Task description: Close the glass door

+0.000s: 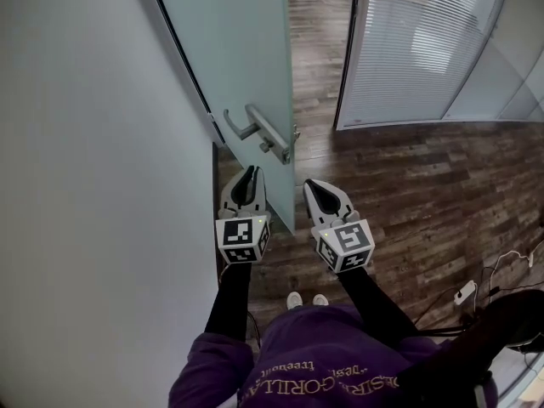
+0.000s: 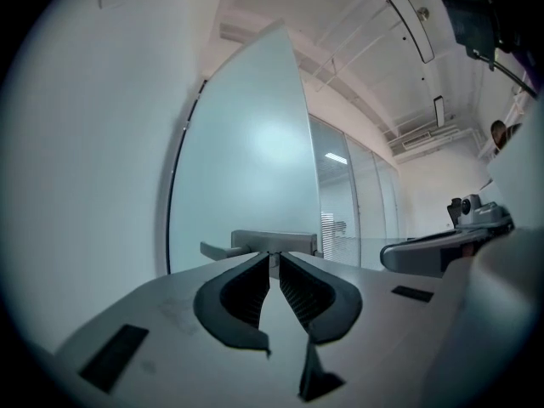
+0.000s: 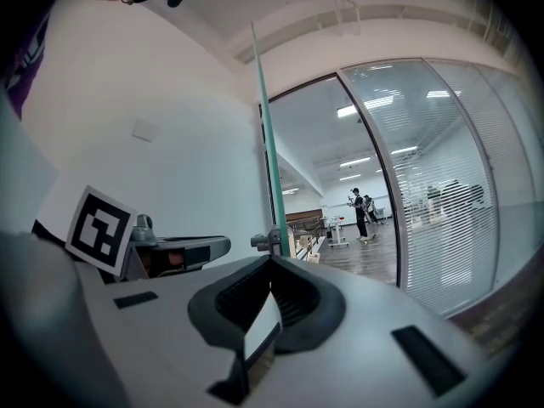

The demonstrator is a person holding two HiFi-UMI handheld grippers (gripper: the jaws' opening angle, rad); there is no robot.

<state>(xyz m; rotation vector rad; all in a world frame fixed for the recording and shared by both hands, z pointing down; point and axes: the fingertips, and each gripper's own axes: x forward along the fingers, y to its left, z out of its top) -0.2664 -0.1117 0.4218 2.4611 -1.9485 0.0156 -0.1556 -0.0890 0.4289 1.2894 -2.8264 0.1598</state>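
Note:
The frosted glass door (image 1: 238, 49) stands swung open toward me, its free edge (image 1: 291, 143) between my two grippers. Its metal lever handle (image 1: 257, 131) sits on the face toward the white wall. My left gripper (image 1: 248, 170) is on that side, a short way in front of the handle (image 2: 272, 242) and not touching it; its tips stand a thin sliver apart with nothing between them (image 2: 274, 257). My right gripper (image 1: 311, 184) is on the other side of the door edge (image 3: 270, 168), shut and holding nothing (image 3: 270, 259). Both point level.
A white wall (image 1: 102, 185) runs close on the left. A curved glass partition with blinds (image 1: 416, 49) stands at the right of the doorway. Wooden floor (image 1: 425, 194) spreads right, with cables and a small adapter (image 1: 466, 292). People (image 3: 361, 215) stand far down the hall.

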